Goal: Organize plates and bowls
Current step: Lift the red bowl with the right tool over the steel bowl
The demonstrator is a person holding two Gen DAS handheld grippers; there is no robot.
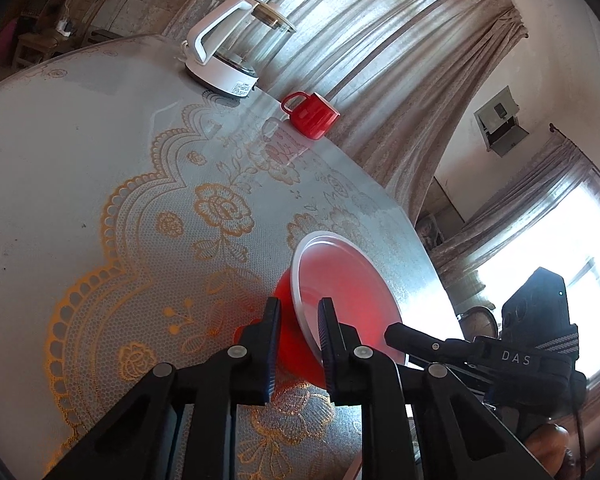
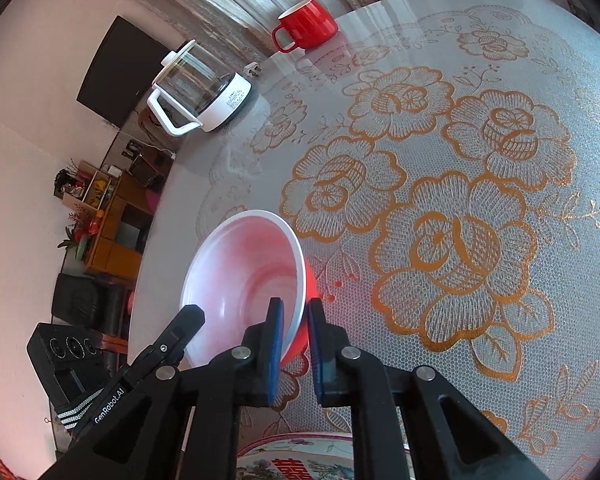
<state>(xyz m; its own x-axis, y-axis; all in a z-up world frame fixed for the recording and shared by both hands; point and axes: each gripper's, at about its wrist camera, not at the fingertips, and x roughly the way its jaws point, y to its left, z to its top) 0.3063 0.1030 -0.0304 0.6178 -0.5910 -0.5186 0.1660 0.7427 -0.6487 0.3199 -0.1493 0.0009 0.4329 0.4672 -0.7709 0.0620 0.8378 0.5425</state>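
The red plastic bowl with a white inside (image 2: 244,276) is tilted on the lace-patterned worktop (image 2: 460,200), near its edge. Its rim is pinched on opposite sides by the left tool (image 1: 298,316) and the right tool (image 2: 296,320), both narrowed onto it. With such thin rim grips, the bowl could be twisted loose or dropped off the edge if the tools are moved unevenly.
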